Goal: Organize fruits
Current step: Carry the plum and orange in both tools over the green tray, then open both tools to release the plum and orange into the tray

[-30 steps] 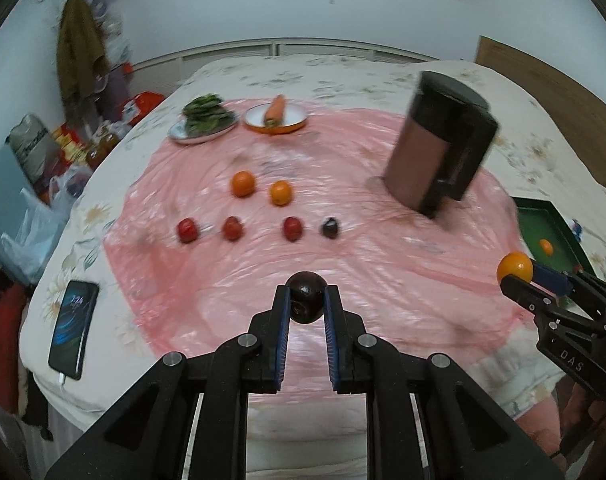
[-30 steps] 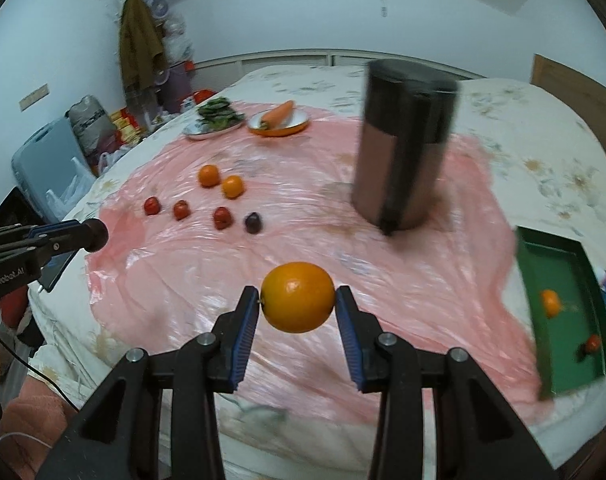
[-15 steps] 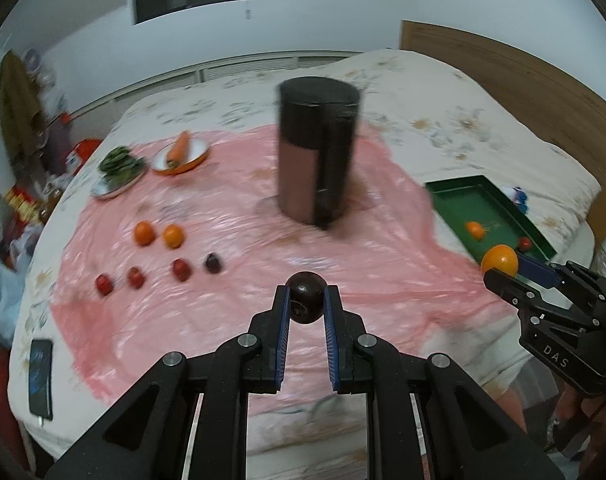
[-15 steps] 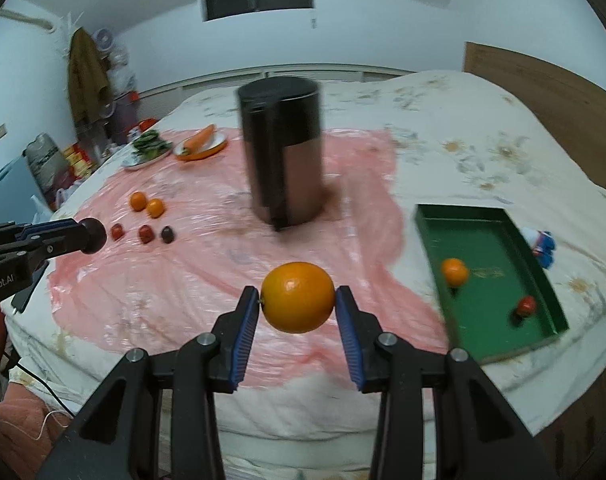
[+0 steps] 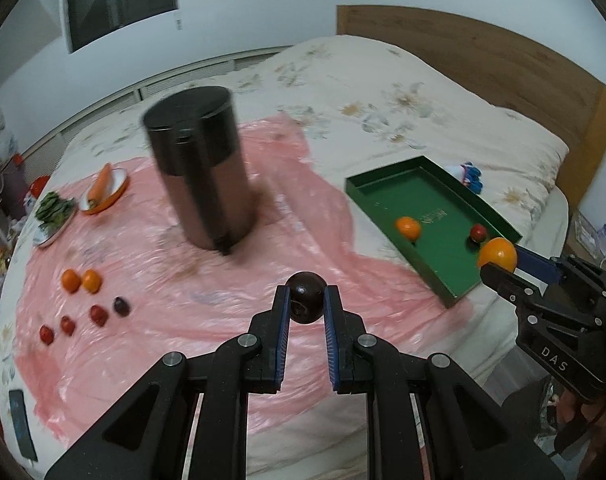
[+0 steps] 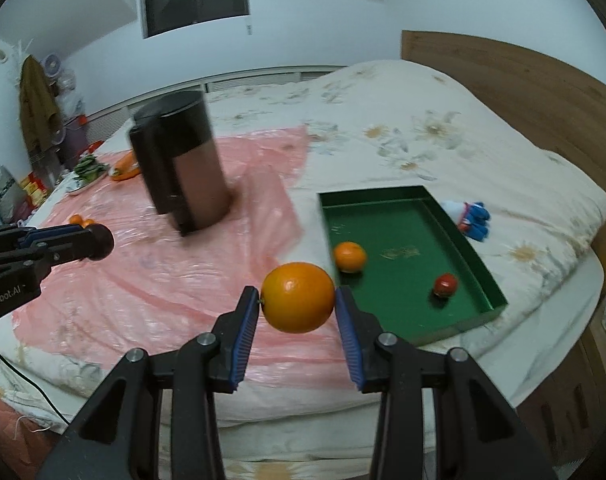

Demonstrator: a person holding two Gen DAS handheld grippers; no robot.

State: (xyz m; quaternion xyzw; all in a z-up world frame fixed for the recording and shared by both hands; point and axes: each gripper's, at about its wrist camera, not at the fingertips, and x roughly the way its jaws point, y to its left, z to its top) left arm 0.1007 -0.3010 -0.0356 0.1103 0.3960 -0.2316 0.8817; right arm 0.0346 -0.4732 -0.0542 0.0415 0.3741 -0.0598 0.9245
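Your left gripper (image 5: pixel 306 307) pinches a dark plum (image 5: pixel 306 297) and your right gripper (image 6: pixel 297 303) clamps an orange (image 6: pixel 298 297), both above the bed's near edge. The green tray (image 6: pixel 461 236) holds two fruits; six wait on the pink sheet (image 5: pixel 183 304) at its left edge.

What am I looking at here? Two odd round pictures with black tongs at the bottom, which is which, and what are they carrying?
There is no robot: a person holds one pair of tongs in each hand, each with a wide-angle camera looking along its fingers. In the left camera's picture the left tongs are shut on a dark plum. In the right camera's picture the right tongs are shut on an orange. Below is a bed with a pink plastic sheet, a dark canister, loose fruit, and a green tray holding a small orange and a red fruit.
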